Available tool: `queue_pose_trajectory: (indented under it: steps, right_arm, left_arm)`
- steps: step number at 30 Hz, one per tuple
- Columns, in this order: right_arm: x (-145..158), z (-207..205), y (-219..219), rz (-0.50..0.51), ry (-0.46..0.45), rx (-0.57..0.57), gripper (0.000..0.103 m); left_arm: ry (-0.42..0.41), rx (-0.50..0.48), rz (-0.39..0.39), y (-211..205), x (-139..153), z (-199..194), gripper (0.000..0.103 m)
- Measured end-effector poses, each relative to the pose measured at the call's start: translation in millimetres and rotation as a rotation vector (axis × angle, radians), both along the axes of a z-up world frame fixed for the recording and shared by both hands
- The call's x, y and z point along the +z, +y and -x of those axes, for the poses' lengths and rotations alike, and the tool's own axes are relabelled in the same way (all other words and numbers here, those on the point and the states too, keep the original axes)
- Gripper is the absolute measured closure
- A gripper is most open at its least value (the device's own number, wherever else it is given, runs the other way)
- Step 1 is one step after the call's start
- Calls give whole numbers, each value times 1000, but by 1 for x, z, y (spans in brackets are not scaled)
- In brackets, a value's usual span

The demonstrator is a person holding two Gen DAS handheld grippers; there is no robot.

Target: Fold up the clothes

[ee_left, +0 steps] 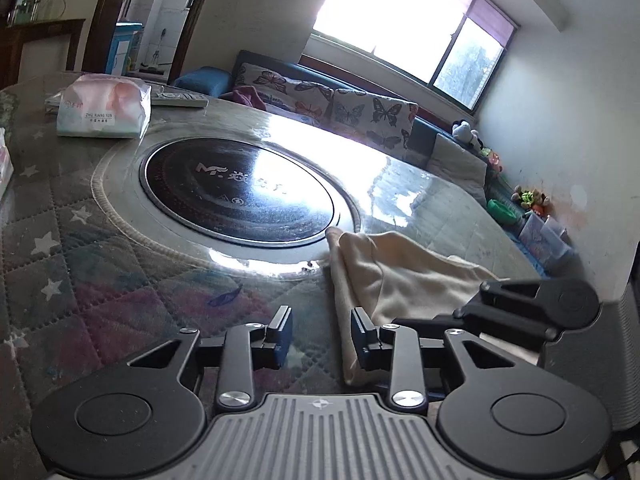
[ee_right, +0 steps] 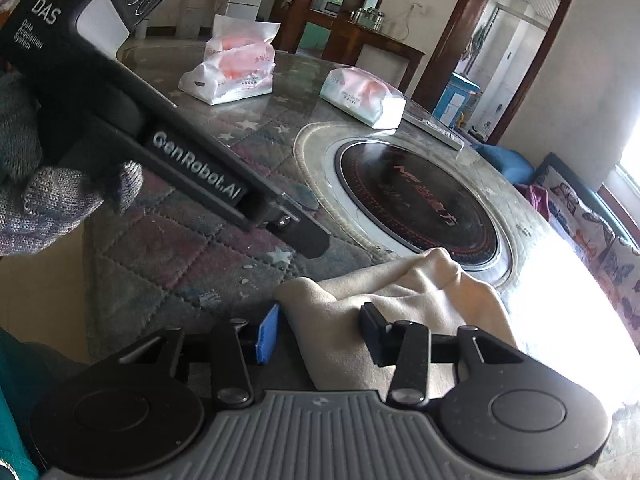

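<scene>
A cream garment [ee_left: 404, 276] lies bunched on the quilted table cover, just in front of the round hob. In the left wrist view my left gripper [ee_left: 322, 334] is open, low over the cover, with the garment's left edge by its right finger. In the right wrist view the garment [ee_right: 400, 292] lies between and beyond the fingers of my right gripper [ee_right: 320, 330], which is open over its near edge. The left gripper's body [ee_right: 192, 172], held in a grey-gloved hand, crosses that view at upper left. The right gripper's linkage [ee_left: 532, 308] shows at the right of the left view.
A black round induction hob [ee_left: 240, 196] sits in the table's middle. Two tissue packs [ee_right: 236, 68] [ee_right: 364, 96] and a remote [ee_right: 436, 128] lie at the far side. A butterfly-print sofa [ee_left: 352, 108] stands under the window beyond the table.
</scene>
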State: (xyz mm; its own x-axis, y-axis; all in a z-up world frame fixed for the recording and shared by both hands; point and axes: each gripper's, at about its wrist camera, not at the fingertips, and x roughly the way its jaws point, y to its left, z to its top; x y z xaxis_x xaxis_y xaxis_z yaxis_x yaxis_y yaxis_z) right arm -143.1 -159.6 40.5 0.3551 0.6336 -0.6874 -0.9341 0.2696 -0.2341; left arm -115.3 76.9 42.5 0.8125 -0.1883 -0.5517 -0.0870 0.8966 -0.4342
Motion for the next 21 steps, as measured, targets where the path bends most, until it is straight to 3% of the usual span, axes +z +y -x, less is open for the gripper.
queue_pose_trajectory:
  steps: [3, 5, 12, 17, 21]
  right_arm:
    - [6, -8, -6, -36, 50, -25, 83]
    - [10, -13, -10, -61, 83, -41, 86]
    - [24, -30, -24, -145, 194, -93, 88]
    - [33, -36, -38, -194, 220, -102, 89]
    - [38, -37, -42, -211, 220, -95, 89]
  left_arm:
    - [14, 11, 86, 3, -1, -8, 56]
    - [23, 18, 144, 6, -2, -13, 53]
    - [55, 43, 345, 14, -6, -32, 46]
    - [114, 95, 536, 22, -20, -51, 44]
    - [148, 125, 629, 24, -31, -57, 44]
